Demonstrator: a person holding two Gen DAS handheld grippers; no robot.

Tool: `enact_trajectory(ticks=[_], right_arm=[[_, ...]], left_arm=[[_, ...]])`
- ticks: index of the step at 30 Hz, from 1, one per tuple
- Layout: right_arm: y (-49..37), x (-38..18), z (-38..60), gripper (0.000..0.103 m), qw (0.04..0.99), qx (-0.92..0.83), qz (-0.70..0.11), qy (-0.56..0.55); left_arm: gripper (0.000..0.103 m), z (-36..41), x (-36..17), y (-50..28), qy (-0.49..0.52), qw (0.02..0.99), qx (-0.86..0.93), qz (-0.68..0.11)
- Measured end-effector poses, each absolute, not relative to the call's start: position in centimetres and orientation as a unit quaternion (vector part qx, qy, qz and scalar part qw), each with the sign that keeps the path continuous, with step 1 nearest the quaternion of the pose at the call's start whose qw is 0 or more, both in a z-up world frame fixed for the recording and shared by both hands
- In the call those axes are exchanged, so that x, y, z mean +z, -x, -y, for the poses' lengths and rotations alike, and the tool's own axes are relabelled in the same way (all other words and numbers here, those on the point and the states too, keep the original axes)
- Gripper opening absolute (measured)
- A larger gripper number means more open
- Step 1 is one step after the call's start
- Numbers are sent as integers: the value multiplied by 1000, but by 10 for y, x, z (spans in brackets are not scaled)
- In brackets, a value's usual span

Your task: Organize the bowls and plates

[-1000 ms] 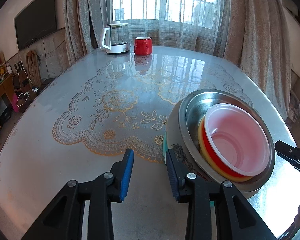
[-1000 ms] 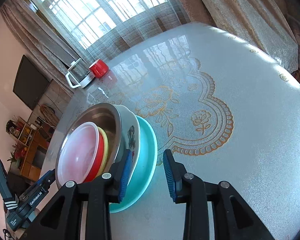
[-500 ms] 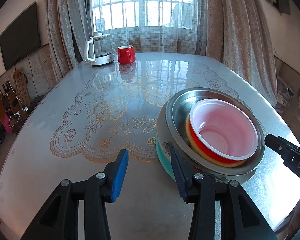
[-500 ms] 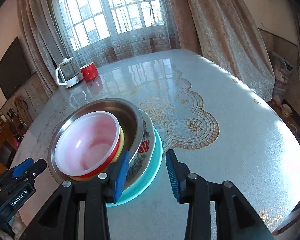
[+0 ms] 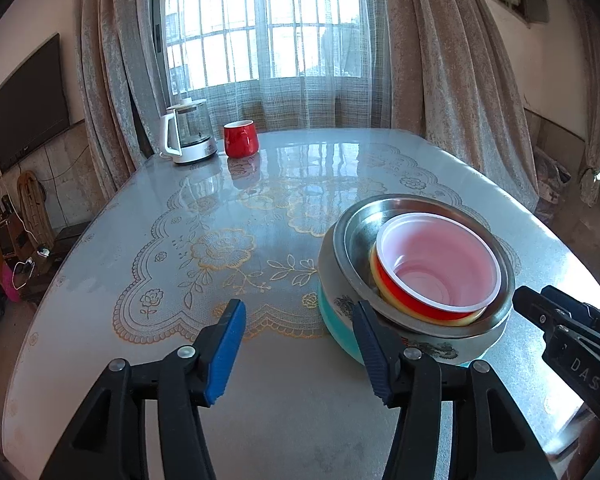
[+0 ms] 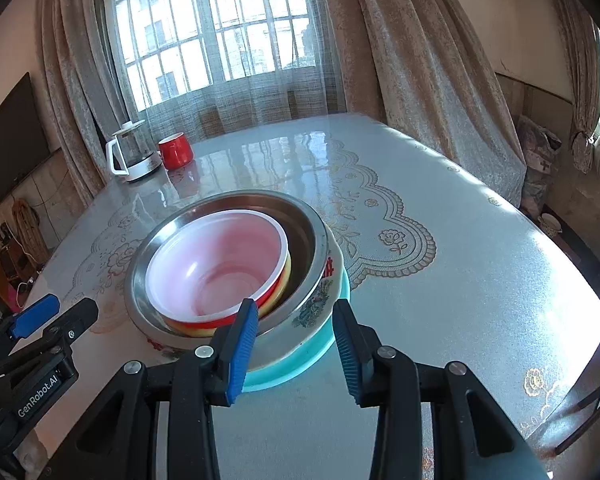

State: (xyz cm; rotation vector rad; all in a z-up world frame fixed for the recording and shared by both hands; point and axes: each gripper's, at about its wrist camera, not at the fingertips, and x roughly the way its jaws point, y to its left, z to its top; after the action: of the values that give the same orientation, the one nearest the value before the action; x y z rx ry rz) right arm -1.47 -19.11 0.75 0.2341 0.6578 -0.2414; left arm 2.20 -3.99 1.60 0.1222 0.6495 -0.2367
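Note:
A stack stands on the table: a teal plate (image 5: 336,324) at the bottom, then a flower-patterned bowl (image 5: 440,350), a steel bowl (image 5: 356,240), a yellow bowl (image 5: 374,264) and a red bowl (image 5: 440,256) with a white inside. My left gripper (image 5: 300,320) is open just left of the stack, its jaws opening over bare table. My right gripper (image 6: 296,316) is open at the stack's near side. The rims of the patterned bowl (image 6: 320,296) and teal plate (image 6: 320,344) show between its fingers, and the pads do not press them.
A glass kettle (image 5: 188,136) and a red mug (image 5: 240,140) stand at the table's far end by the curtained window. The lace-patterned table top (image 5: 220,248) stretches left of the stack. The table's edge runs close on the right (image 6: 560,280).
My left jaws have spread wider and that gripper has rolled level. My right gripper has swung around the stack, which now sits centred and level in its view.

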Motion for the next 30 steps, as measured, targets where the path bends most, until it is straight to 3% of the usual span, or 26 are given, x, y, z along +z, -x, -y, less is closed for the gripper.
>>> enact_trajectory(ticks=[30], right_arm=[[32, 14, 160, 39, 938, -128, -309, -93]], left_arm=[[74, 33, 26, 0, -53, 946, -138, -289]])
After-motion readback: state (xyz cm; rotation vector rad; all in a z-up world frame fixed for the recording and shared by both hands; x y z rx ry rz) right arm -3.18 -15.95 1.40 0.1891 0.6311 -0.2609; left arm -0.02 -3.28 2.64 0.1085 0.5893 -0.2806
